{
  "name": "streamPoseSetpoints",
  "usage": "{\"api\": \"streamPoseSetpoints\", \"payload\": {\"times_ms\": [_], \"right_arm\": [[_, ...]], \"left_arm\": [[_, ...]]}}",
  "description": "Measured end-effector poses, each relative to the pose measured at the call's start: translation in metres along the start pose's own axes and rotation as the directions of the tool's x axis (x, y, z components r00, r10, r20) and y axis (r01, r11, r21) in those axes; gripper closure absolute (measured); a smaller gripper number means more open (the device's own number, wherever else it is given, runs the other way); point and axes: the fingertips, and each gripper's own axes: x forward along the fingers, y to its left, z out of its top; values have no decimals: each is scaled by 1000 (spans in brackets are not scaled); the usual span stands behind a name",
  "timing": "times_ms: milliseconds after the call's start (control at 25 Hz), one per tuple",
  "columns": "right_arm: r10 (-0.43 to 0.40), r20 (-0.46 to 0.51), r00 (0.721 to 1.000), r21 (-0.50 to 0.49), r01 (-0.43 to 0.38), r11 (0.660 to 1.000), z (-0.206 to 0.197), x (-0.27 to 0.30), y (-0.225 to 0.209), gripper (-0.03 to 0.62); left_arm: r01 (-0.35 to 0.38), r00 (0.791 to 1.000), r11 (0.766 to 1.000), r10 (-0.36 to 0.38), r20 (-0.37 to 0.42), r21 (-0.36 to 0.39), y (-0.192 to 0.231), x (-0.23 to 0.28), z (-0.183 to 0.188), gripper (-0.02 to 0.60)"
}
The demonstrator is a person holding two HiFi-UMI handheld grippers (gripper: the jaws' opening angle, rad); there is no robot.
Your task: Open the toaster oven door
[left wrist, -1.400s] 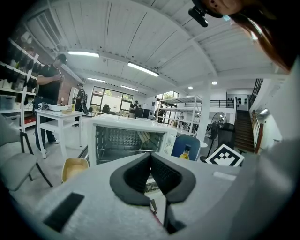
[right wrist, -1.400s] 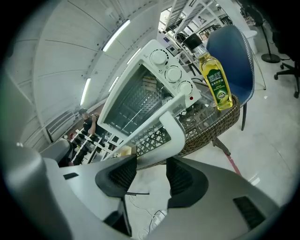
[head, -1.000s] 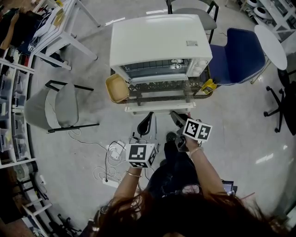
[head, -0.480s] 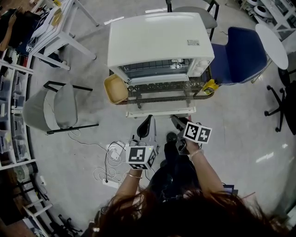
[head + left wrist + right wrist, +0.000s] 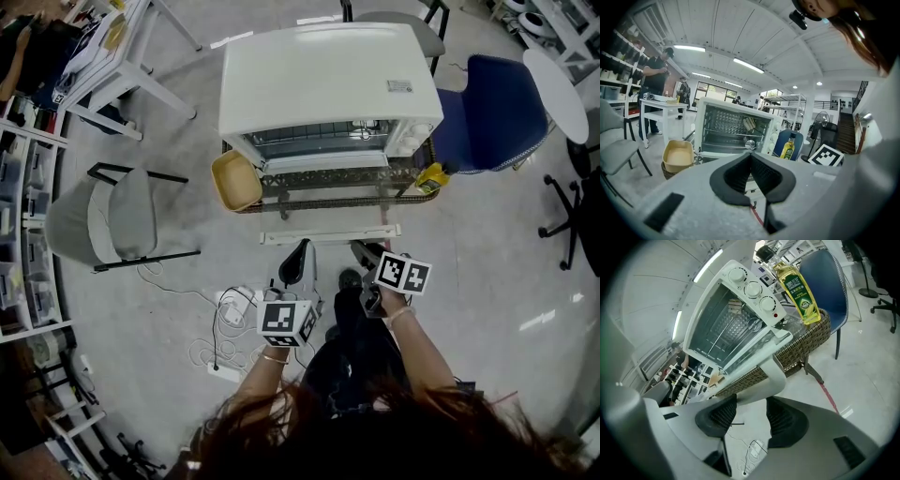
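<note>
Jaws of the left gripper [image 5: 751, 154] are noted as pressed together, with nothing between them. It is held at lower centre of the head view, well apart from the oven.

Left of the oven, a yellow dish [image 5: 235, 178] is seen at the edge of the wicker stand [image 5: 808, 338] that carries it.

The toaster oven [image 5: 323, 80] fills the upper centre of the head view. Its door [image 5: 323, 176] is dropped forward, close to flat. The wire rack inside is exposed in both gripper views.

Change over the last second: the door handle [image 5: 328, 234] has been carried further down the frame, away from the oven body. The door has thus been swung further open.

Right gripper [image 5: 751, 403]: jaws spread. The near end of the handle is seen just at their mouth and is not pinched. Whether either pad touches it cannot be told. The gripper has been drawn back toward the person as the handle came down.

An oil bottle [image 5: 799, 291] is seen standing on the wicker stand, at the oven's right corner.

Judgement: the door is taken as open and the task as essentially done. Only clearing the right gripper from the handle appears to remain.
</note>
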Motion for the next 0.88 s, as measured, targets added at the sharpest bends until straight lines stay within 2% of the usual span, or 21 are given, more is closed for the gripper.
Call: {"api": "streamPoseSetpoints", "payload": {"times_ms": [880], "right_arm": [[-16, -63, 998, 1, 16, 1000, -18, 28, -32, 401]], "left_arm": [[-5, 1000, 999, 4, -27, -43, 17, 21, -42, 566]]}}
